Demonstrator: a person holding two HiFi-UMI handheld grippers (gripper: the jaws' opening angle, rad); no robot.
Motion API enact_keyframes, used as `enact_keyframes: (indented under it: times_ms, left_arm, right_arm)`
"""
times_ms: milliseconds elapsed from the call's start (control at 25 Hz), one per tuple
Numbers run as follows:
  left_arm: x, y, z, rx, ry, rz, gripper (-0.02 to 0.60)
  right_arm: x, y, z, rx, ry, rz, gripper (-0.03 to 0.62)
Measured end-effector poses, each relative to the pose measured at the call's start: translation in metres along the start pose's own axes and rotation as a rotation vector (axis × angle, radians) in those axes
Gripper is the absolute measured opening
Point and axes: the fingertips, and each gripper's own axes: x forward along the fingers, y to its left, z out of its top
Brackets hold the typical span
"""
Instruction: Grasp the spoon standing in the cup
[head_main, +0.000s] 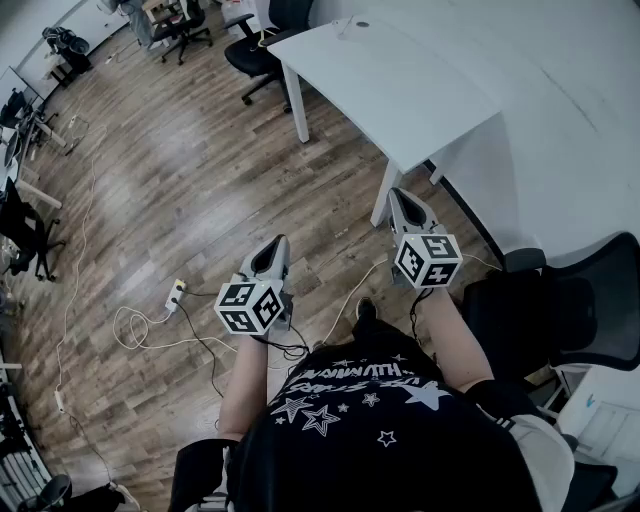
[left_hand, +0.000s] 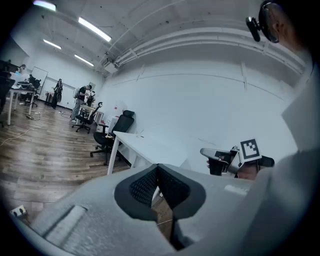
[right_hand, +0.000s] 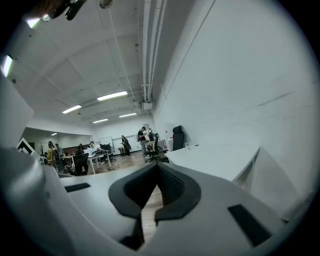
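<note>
The cup (right_hand: 188, 146) is a small pale speck at the far end of the white table (head_main: 400, 80) (its spoon is too small to make out). The tabletop is smooth and square-cornered, with open wood-plank floor (head_main: 180, 180) beside it. The left gripper (head_main: 275, 248) and right gripper (head_main: 402, 200) each have their jaws pressed together, holding nothing.

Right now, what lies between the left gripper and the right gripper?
Only wood floor lies between the left gripper and the right gripper, and a white cable runs across it. The head view shows this.
</note>
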Motion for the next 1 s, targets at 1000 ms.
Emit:
enact_keyframes:
  times_ms: [1000]
  left_arm:
    - [0.112,0.015,-0.005,0.005,0.048,0.215,0.006]
  right_arm:
    - [0.090,-0.107,-0.011,0.017,0.083,0.130,0.009]
